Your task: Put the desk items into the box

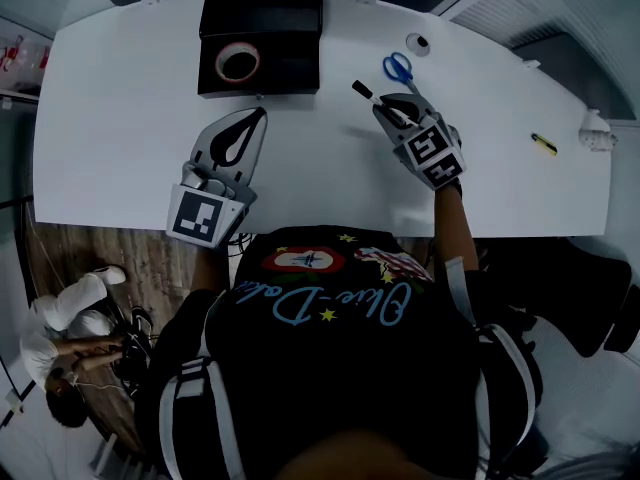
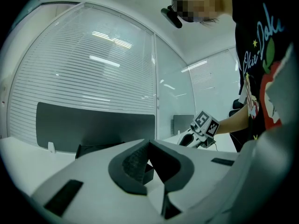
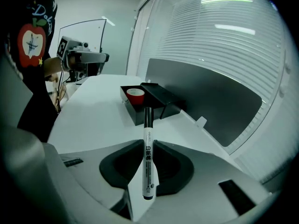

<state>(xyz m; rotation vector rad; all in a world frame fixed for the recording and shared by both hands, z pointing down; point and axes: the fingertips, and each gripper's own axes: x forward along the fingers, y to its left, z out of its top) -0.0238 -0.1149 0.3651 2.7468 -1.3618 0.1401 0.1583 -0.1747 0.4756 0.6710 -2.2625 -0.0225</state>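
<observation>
— What is worn?
— A black T-shirt (image 1: 340, 368) is worn, printed with pale blue script, yellow stars and a red apple badge. White-edged straps (image 1: 200, 408) are laid over both shoulders.
— And the left gripper (image 1: 258, 116) and right gripper (image 1: 392, 111)?
— Pale grey shells are lined with black pads, each topped by a black-and-white marker cube (image 1: 197, 216).

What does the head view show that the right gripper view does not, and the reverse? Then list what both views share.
Head view only: the blue-handled scissors and a small yellow item near the table's right end.

Right gripper view only: the print on the marker's white barrel, and the window blinds.

Both: the marker clamped in the right gripper, the black box with the red tape roll inside, and the left gripper.
</observation>
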